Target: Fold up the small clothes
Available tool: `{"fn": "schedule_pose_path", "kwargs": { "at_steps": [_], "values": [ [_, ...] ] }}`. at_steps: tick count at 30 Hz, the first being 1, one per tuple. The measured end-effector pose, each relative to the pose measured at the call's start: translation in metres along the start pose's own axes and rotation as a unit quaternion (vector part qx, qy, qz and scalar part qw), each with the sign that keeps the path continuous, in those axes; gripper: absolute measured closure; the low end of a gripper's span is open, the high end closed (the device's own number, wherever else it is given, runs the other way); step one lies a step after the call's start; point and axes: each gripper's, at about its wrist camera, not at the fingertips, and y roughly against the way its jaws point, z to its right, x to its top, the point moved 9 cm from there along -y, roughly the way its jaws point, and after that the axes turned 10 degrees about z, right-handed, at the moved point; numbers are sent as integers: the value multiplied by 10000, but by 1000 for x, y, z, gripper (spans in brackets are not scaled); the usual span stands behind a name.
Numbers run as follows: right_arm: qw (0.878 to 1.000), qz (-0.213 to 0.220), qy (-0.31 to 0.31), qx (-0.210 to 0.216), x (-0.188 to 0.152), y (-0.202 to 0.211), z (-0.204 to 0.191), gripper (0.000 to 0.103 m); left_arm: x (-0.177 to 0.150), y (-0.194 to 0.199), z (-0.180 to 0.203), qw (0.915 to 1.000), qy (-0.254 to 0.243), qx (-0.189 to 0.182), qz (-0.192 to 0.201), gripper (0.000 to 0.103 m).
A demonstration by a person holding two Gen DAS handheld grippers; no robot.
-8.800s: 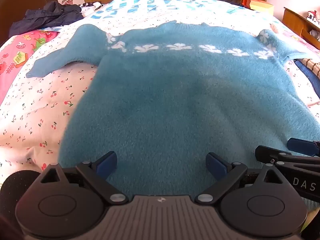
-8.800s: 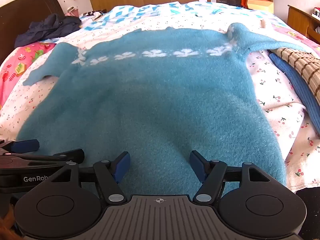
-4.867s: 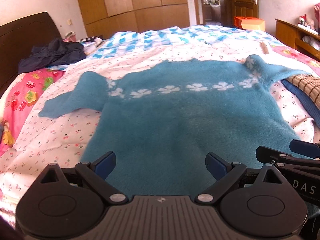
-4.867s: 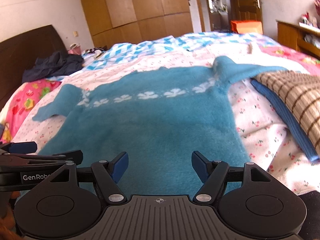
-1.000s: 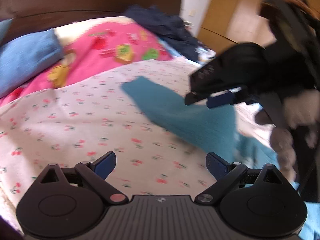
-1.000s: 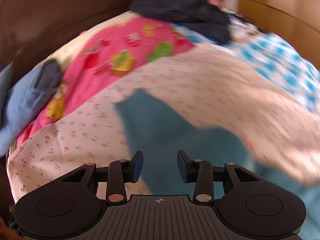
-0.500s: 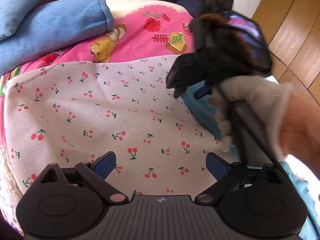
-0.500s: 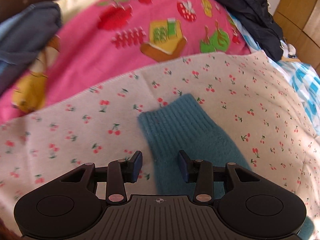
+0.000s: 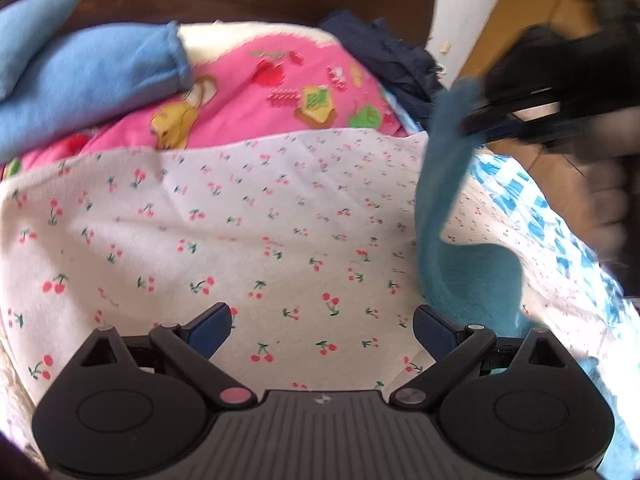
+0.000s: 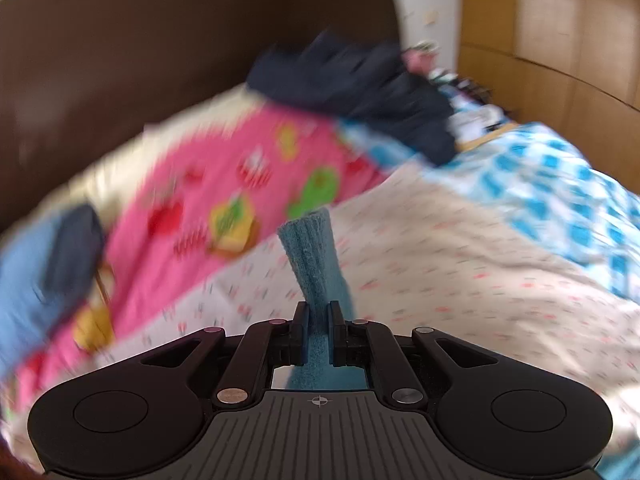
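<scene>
Sleeve cuff (image 10: pixel 307 240) of the teal sweater (image 9: pixel 472 280) sits pinched in your right hand-held gripper (image 10: pixel 318 320): its jaws have just been closing, and the pads now press on the knit from both sides, the ribbed end sticking out past the fingertips. In the left wrist view that same right hand-held gripper (image 9: pixel 500 124) shows as a dark blurred shape at the upper right, with the sleeve hanging from it in a loop down to the bed. Your hand (image 9: pixel 612 208) behind it is smeared by motion and cut off at the edge, so little of it can be made out.

Your left hand-held gripper (image 9: pixel 322 326) stands wide open with nothing between its blue pads, hovering over the cherry-print sheet (image 9: pixel 240 240). Most of the sweater's body is hidden; only a teal patch shows beside the right finger and along the lower right edge.

Further back lie a pink cartoon-print quilt (image 9: pixel 280 92), a blue pillow (image 9: pixel 80 76), a dark navy garment (image 10: pixel 360 80) and a blue-and-white checked cover (image 10: pixel 560 184), all against a brown headboard (image 10: pixel 160 40). The right wrist view is heavily blurred.
</scene>
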Motion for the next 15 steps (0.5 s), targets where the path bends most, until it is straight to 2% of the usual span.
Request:
{"fn": "schedule_pose_path", "kwargs": {
  "at_steps": [5,8,12,15],
  "values": [
    [9944,632,-799,-262,12,99,73,96,-5,5,22,9987,-464,-206,91,2],
    [9840,1018,-1339,-584,2,154,125,96,-9,11,36,9967,-709,-351,190,2],
    [9590,1385,-2172,-1182,-40,212,202,96,-21,20,63,9900,-1251,-600,269,1],
    [9345,1311,-2856,-1674,-97,239,259,96,-34,26,84,9808,-1750,-813,298,1]
  ]
}}
